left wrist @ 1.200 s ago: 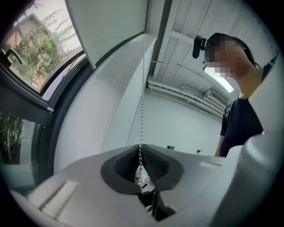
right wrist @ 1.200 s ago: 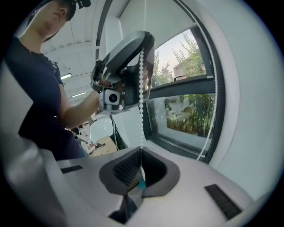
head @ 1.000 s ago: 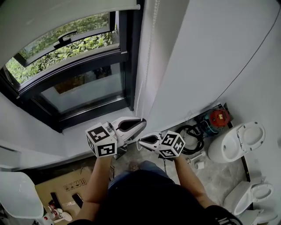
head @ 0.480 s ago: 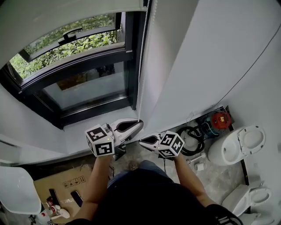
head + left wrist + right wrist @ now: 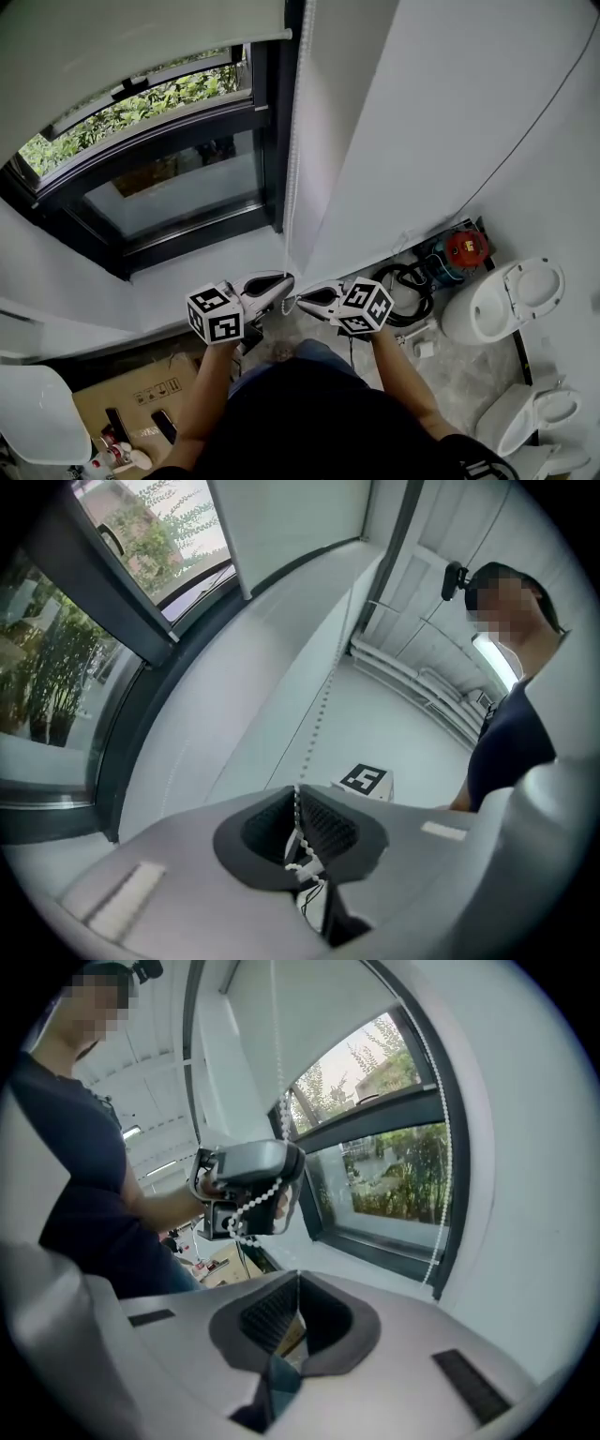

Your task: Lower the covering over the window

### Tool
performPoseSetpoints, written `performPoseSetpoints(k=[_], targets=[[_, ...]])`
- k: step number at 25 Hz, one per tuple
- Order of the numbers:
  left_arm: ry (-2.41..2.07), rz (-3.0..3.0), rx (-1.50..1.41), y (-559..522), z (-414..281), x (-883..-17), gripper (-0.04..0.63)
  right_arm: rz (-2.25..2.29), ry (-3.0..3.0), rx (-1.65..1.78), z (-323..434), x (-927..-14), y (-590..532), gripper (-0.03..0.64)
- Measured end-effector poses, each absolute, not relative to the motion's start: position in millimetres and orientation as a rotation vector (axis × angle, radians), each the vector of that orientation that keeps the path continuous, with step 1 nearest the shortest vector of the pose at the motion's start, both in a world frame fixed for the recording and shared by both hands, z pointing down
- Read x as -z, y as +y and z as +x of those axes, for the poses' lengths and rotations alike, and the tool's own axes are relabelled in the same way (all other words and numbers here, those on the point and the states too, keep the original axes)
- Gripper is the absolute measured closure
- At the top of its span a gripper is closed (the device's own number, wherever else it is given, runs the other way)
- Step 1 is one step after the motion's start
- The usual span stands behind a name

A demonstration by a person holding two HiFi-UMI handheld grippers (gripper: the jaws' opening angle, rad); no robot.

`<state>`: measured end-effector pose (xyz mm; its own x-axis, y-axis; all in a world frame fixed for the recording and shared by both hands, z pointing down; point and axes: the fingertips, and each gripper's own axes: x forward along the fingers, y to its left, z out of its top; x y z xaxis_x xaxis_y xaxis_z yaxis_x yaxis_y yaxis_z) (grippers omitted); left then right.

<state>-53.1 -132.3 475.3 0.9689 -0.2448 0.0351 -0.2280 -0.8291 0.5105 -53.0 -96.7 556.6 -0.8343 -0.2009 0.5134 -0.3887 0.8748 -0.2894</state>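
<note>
The left tool, clamped on the white beaded pull chain beside the dark-framed window, drags it down, so the white roller blind now hangs lower over the upper pane; the right tool waits closed, empty.

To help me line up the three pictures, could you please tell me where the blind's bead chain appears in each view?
Head view: the bead chain runs down the window's right side to the left gripper, centre.
Left gripper view: bottom centre, pinched between the fingers.
Right gripper view: left of centre, dangling from the left gripper.
Shared landmark: the dark window frame.
</note>
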Motion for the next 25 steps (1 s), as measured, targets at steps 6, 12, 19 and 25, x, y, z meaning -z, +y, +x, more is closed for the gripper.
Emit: performPoseSetpoints(k=[6,12,19,25], targets=[[-0.353,2.589,0.042,-139,-55,-478,0.572,0.434,-2.578,-0.527,-54,-553,-98,0.603],[-0.359,2.582,0.060,-141,-57,-479,0.572,0.533,-2.646,-0.502,-39,-525,-114,0.603],[-0.338,2.591,0.042,-144,-53,-480,0.572,0.789,-2.886,-0.473,-1,-440,-141,0.603],[-0.320,2.599,0.001,-144,-43,-480,0.572,0.612,-2.626,-0.346,5,-455,-123,0.601]])
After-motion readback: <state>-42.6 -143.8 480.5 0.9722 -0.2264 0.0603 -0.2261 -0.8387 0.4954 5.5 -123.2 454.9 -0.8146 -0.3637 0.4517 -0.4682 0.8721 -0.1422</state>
